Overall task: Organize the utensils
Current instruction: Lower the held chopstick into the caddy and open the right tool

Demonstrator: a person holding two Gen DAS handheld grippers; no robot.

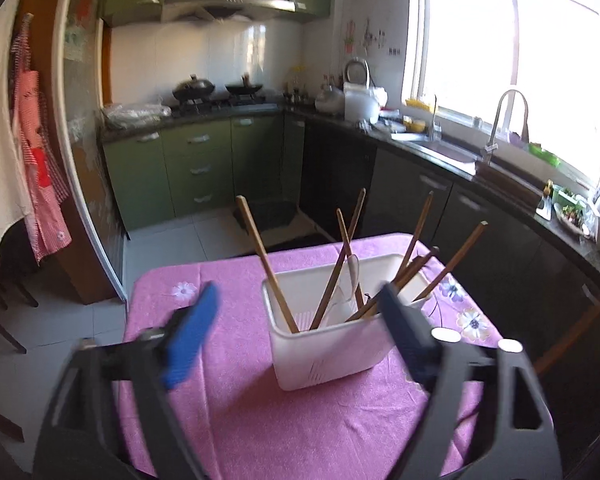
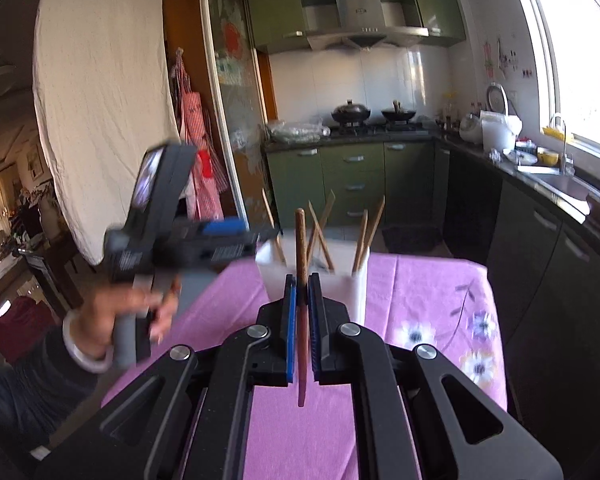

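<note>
A white plastic utensil holder [image 1: 324,344] stands on the pink flowered tablecloth [image 1: 240,400] and holds several wooden chopsticks [image 1: 266,264] and a white spoon [image 1: 354,270]. My left gripper [image 1: 296,320] is open and empty, its fingers on either side of the holder, a little nearer than it. My right gripper [image 2: 302,284] is shut on a reddish-brown chopstick [image 2: 301,304], held upright just in front of the holder [image 2: 356,288]. The left gripper [image 2: 228,236] shows there, raised at the holder's left.
The small table stands in a kitchen. Dark cabinets and a counter with a sink [image 1: 448,152] run along the right. Green cabinets and a stove with two woks [image 1: 216,90] are at the back. A tiled floor [image 1: 168,248] lies beyond the table.
</note>
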